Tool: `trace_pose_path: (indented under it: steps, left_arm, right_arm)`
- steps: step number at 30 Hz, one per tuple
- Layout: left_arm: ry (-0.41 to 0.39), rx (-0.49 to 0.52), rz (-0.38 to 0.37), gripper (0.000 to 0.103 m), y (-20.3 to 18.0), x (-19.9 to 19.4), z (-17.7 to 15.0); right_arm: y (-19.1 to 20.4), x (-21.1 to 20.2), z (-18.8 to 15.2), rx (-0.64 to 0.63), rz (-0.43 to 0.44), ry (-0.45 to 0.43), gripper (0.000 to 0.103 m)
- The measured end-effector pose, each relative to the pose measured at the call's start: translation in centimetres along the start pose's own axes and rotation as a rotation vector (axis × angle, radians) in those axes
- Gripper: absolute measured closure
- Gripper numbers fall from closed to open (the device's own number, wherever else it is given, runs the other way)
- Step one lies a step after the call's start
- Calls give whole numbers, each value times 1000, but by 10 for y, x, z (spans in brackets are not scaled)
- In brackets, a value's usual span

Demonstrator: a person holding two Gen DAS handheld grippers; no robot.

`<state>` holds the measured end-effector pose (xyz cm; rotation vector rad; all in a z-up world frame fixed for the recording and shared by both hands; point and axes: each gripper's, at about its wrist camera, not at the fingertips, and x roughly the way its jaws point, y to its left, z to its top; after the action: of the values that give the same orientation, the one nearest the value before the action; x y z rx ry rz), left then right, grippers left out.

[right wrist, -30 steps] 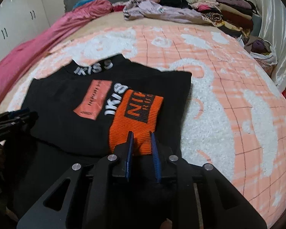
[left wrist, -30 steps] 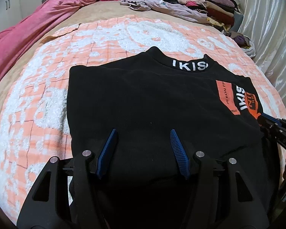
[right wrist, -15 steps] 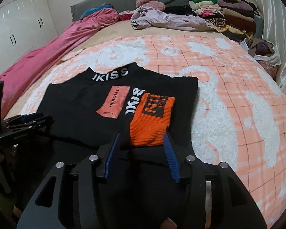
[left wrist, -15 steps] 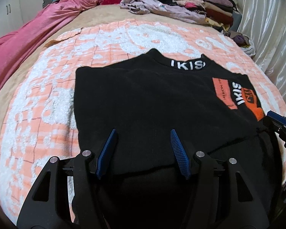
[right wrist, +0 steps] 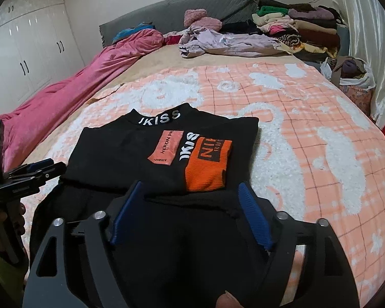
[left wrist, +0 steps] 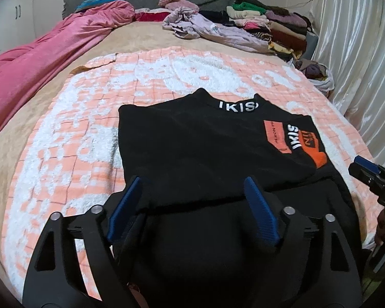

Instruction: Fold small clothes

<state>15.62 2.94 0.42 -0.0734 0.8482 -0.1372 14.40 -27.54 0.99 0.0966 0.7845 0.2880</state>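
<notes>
Both grippers, left gripper and right gripper, just opened wide (empty) above black sweater; clothes pile beyond

The sweater lies on the blanket spread over the bed, its folded sleeve on top toward its right. Behind it, loose clothes lie beside a stack of folded clothes at the bed's far right.

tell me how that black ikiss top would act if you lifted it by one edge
The black top looks like soft knit lying flat in folded layers, so it would probably droop and unfold. The fuzzy blanket would likely drag on it if pushed, bunching it. It seems light.
</notes>
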Motion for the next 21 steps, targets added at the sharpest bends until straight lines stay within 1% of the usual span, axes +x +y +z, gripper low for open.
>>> trace_pose_path:
  steps: [1,3,6,13,15,16,21]
  left_arm:
    - [-6,-5,-1,23,1,-5,-1]
    - [-16,-12,-4,19,3,-12,-3]
    - [-26,-18,-6,16,7,-22,-7]
    - [-25,-17,13,15,16,-41,-24]
    - [-21,-20,15,14,20,-43,-28]
    - [-17,-18,19,12,21,-45,-31]
    - [-2,-24,35,12,31,-53,-48]
  right_arm:
    - [0,-3,-1,4,-2,-8,12]
    - [-2,-10,-3,9,1,-20,12]
    - [-2,-22,-6,15,3,-36,12]
    - [-6,-49,-17,22,5,-59,12]
    - [-5,-57,-22,17,2,-59,10]
    - [-5,-60,-23,14,1,-59,10]
    - [-1,-73,-33,-1,-7,-60,10]
